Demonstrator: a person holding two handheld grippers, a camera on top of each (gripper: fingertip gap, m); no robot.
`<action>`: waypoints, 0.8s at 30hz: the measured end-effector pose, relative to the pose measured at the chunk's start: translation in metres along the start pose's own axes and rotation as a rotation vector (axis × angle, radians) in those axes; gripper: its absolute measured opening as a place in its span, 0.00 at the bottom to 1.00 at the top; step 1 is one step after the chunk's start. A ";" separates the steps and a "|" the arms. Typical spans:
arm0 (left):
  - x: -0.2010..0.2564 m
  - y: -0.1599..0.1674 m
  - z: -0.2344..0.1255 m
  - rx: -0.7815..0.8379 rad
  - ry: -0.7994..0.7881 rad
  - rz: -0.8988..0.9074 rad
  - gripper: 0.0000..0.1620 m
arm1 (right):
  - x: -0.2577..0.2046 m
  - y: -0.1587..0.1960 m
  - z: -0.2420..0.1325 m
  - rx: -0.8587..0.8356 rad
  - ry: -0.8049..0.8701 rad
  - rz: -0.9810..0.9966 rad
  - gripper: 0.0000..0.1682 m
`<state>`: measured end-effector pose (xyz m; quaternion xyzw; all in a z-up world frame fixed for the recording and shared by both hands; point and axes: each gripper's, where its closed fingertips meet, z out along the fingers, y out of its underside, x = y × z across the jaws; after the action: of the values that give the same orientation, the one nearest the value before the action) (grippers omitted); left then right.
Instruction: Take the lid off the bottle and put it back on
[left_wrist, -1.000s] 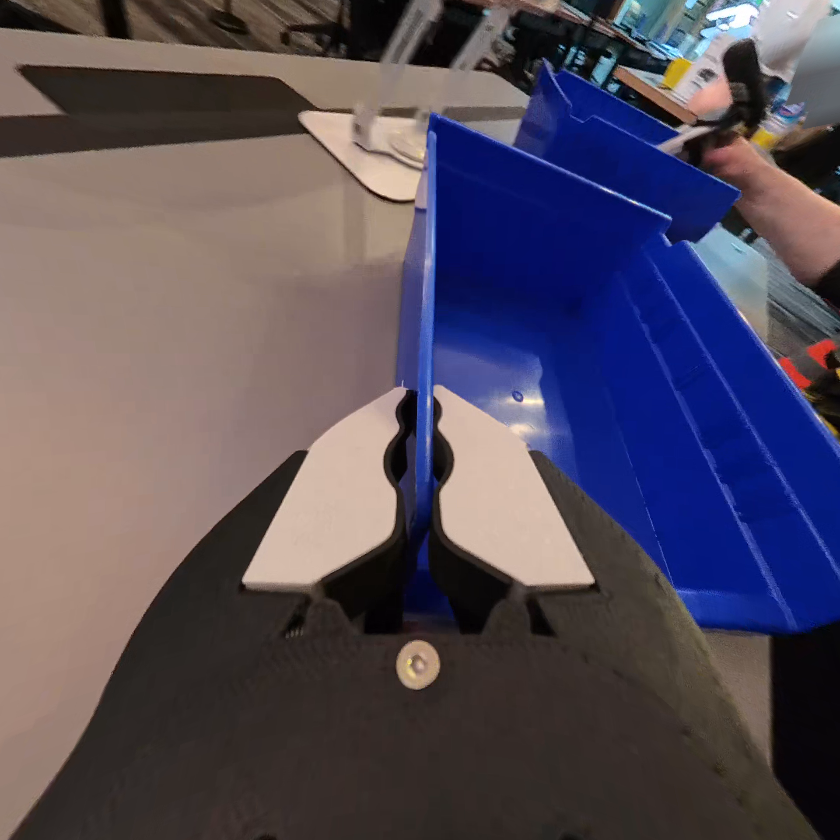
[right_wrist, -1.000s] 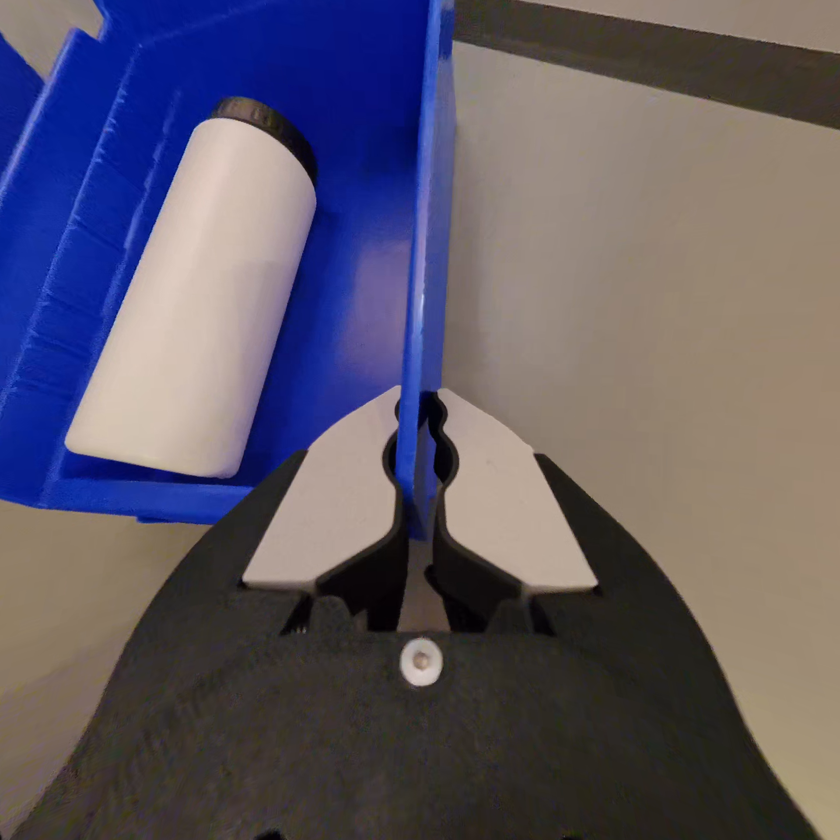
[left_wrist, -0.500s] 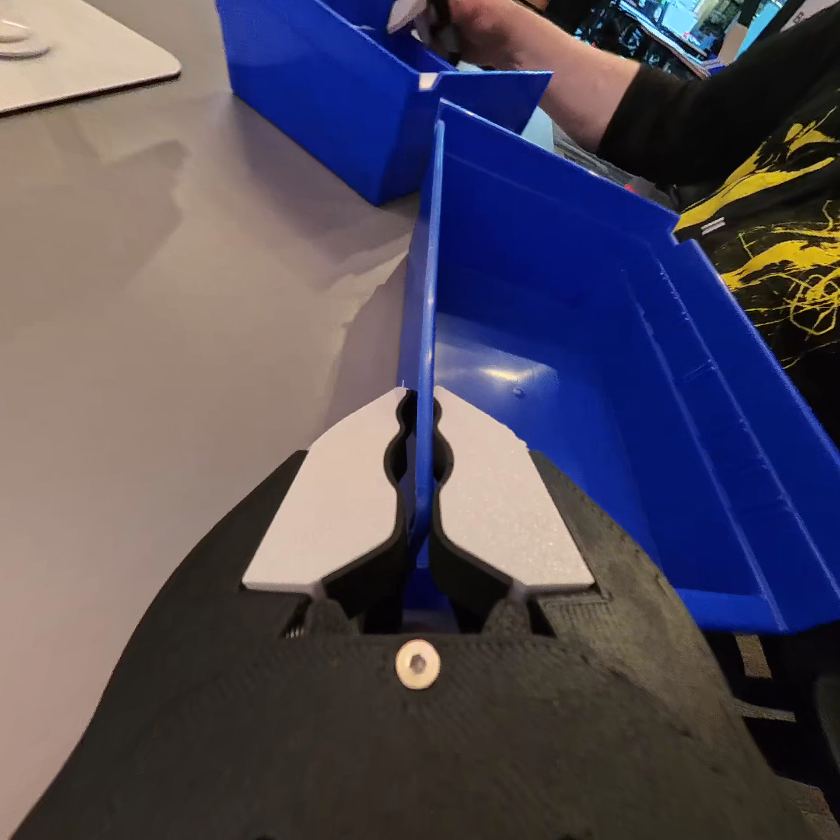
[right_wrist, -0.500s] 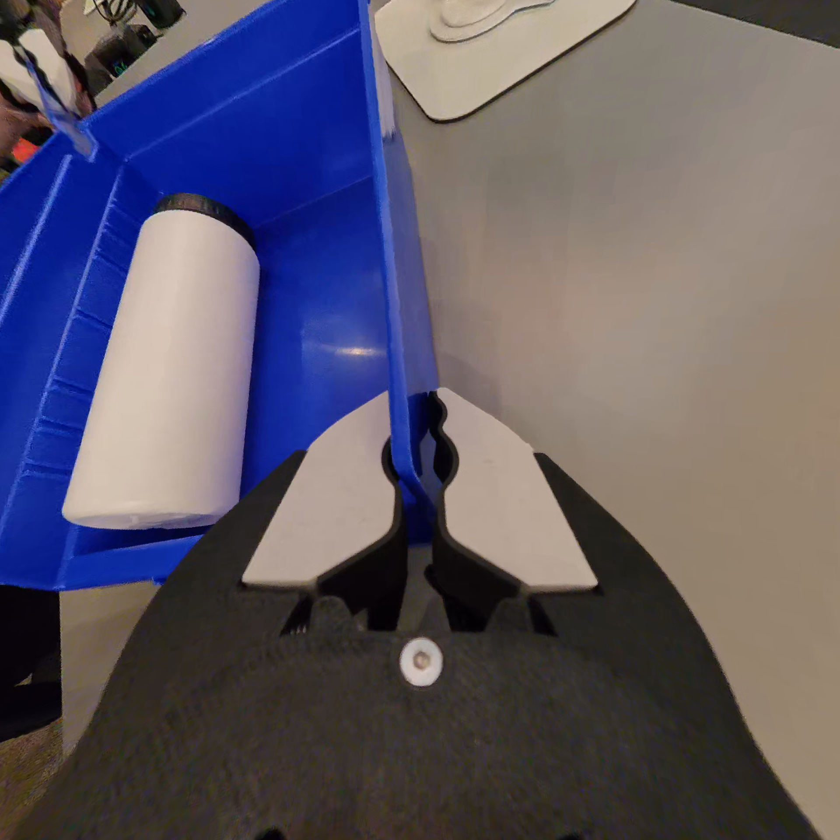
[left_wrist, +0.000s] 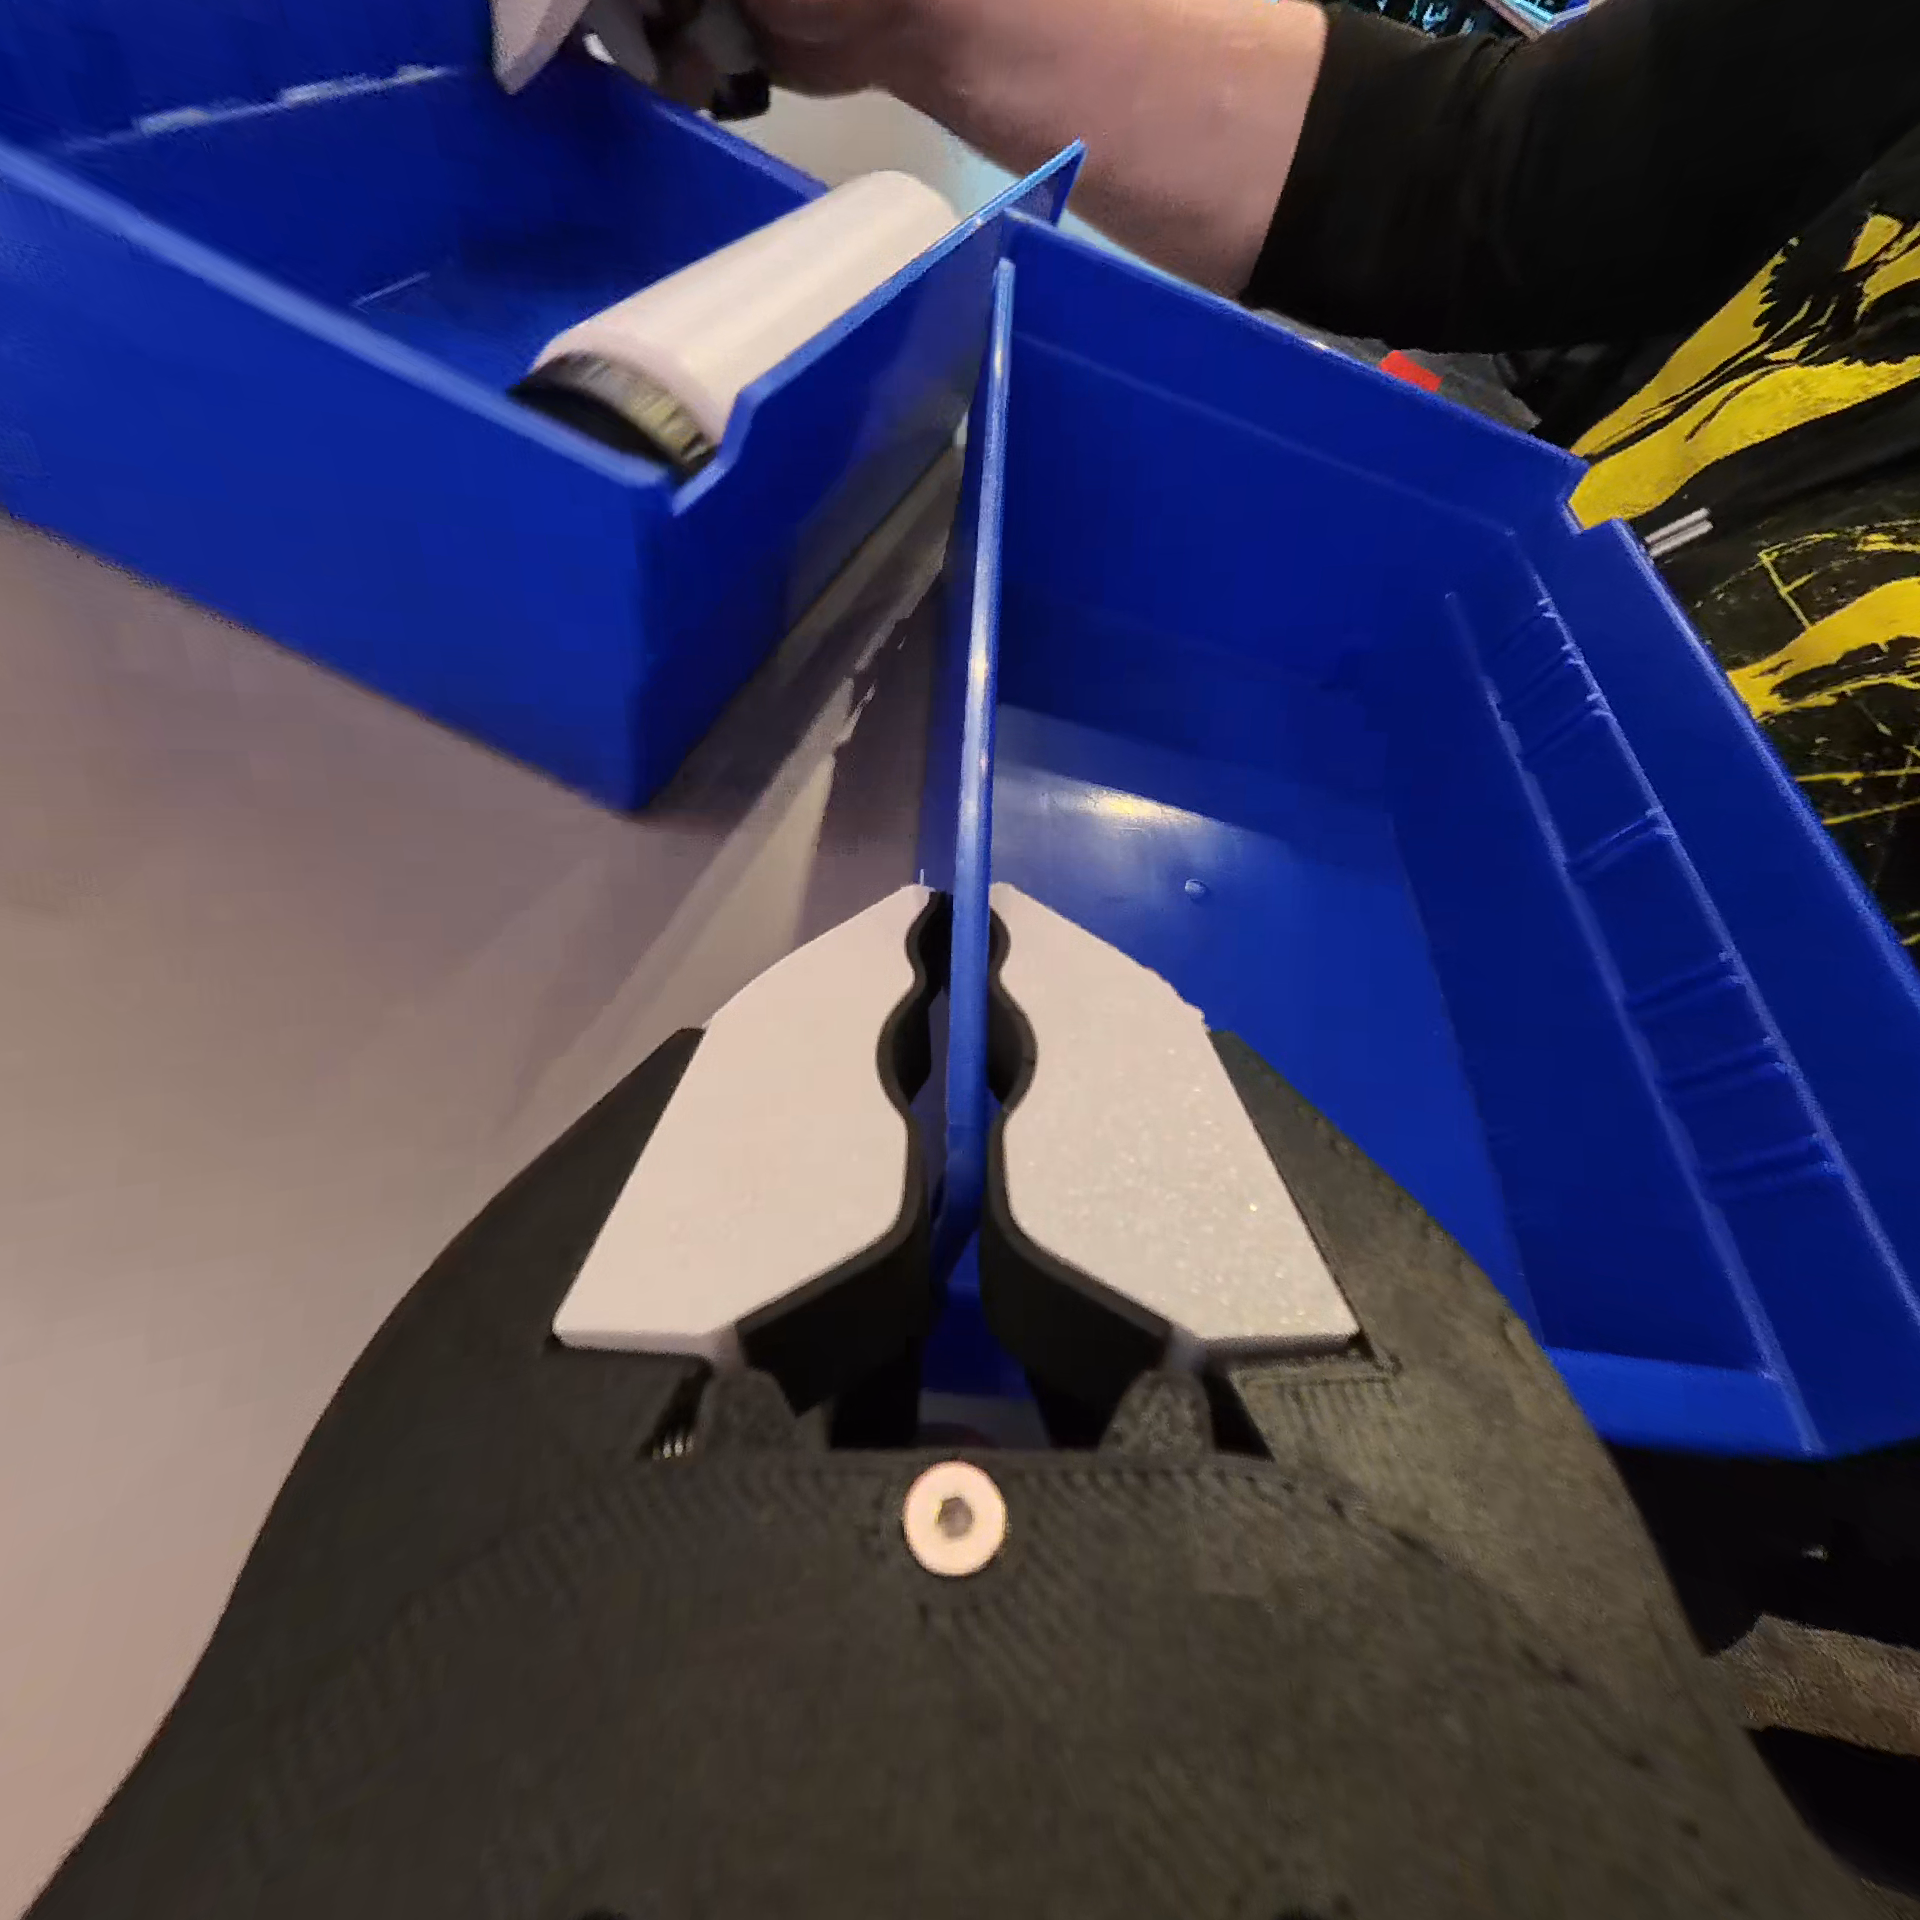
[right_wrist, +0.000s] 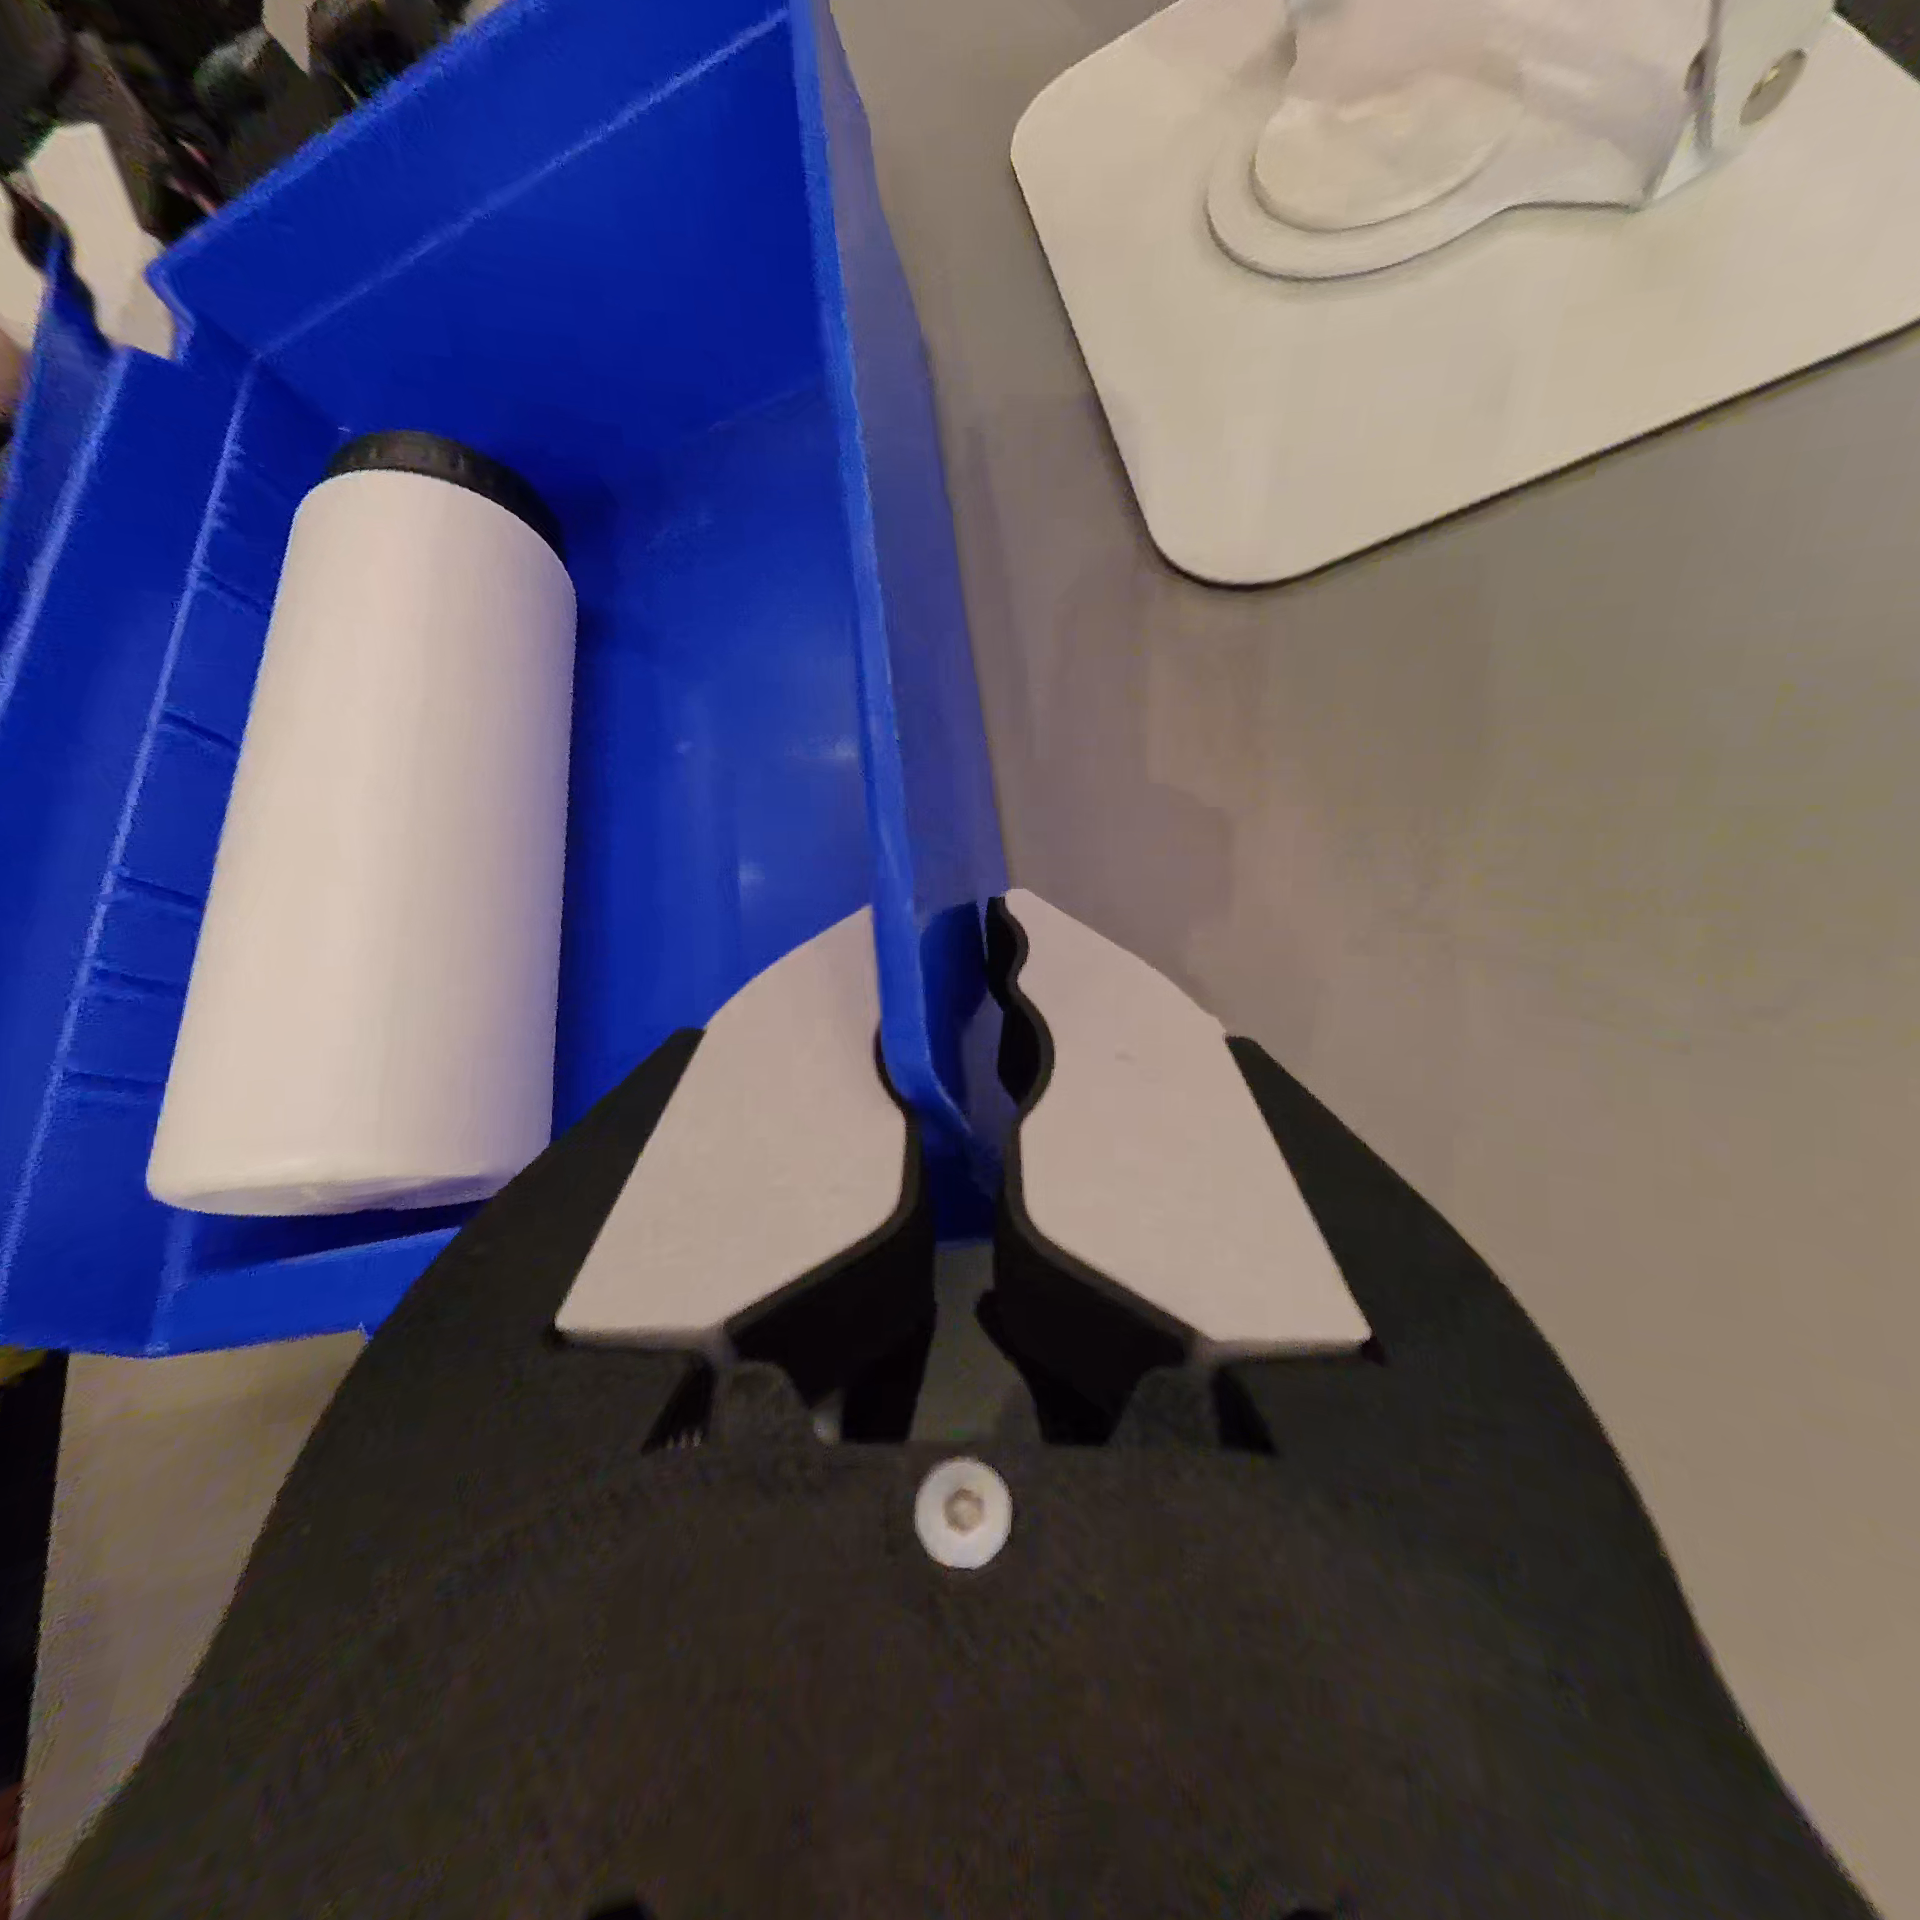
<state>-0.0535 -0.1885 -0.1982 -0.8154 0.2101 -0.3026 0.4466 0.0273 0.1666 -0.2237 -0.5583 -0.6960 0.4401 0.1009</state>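
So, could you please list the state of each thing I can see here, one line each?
white bottle: lying on its side in its bin
black lid: still on the bottle
blue bin with the bottle: wall between the right gripper's fingers
empty blue bin: wall clamped by the left gripper
left gripper: shut on the empty bin's wall
right gripper: shut on the other bin's wall

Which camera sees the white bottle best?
The right wrist view. There the white bottle lies whole on its side in the blue bin, black lid at the far end. The left wrist view shows it farther off, blurred and partly hidden by the bin's wall.
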 end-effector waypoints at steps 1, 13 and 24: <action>0.000 -0.002 0.003 0.004 0.005 -0.004 0.03 | 0.002 -0.007 0.011 -0.022 0.022 -0.004 0.05; -0.065 -0.076 -0.067 0.140 -0.357 -0.159 0.47 | -0.082 -0.030 -0.051 -0.038 0.184 0.143 0.46; -0.155 -0.108 -0.001 -0.210 -0.672 -0.240 0.43 | -0.223 0.040 0.011 -0.334 0.219 0.077 0.57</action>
<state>-0.1596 -0.0385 -0.1529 -0.9294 -0.0155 -0.0449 0.3659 0.1273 -0.0323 -0.1804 -0.6379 -0.7225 0.2585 0.0650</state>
